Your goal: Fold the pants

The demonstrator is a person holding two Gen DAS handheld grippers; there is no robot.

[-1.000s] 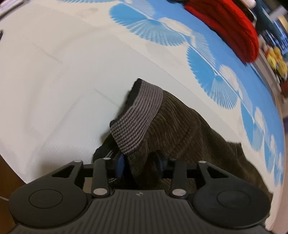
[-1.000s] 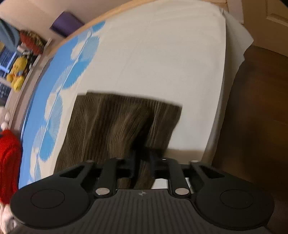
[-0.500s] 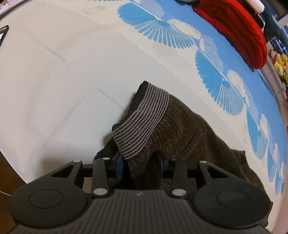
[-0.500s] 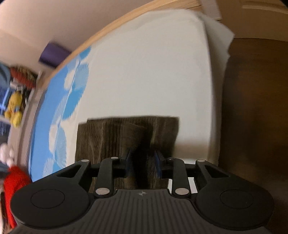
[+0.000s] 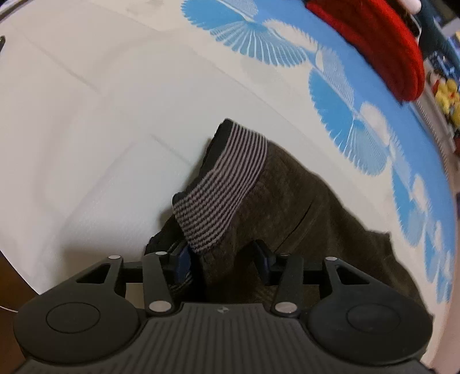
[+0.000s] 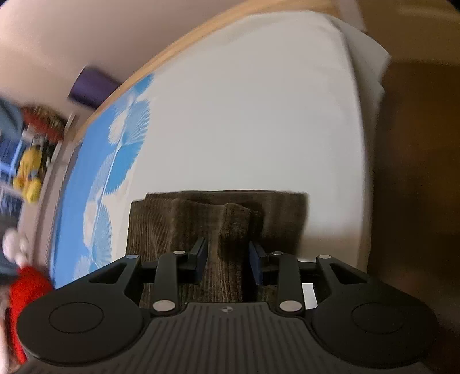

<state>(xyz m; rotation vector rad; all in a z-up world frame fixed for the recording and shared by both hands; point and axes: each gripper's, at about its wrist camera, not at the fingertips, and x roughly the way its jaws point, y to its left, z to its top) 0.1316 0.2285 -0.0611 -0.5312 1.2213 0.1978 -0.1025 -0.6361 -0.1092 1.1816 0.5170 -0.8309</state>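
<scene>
Brown corduroy pants [image 5: 302,207] lie on the white bed sheet [image 5: 86,115]. Their grey-and-black striped waistband [image 5: 224,184] stands raised in the left wrist view. My left gripper [image 5: 222,260] pinches a bunch of cloth just below the waistband, and its jaws are opening. In the right wrist view the other, straight-edged end of the pants [image 6: 172,224] lies flat near the bed's edge. My right gripper [image 6: 227,259] straddles a raised ridge of that cloth. Its jaws are opening too, and a gap shows beside the left pad.
A blue cover with white fan patterns [image 5: 330,86] borders the sheet. A red knitted item [image 5: 382,37] lies on it, and a yellow plush toy [image 6: 28,172] sits beyond. The bed's edge drops to a dark brown floor [image 6: 417,143] at right. A wooden frame [image 6: 201,26] runs behind.
Both pairs of jaws have spread a little. The right gripper's view has tilted and swung, so the pants' edge sits lower in frame. The ridge of cloth now stands loose between its pads.
</scene>
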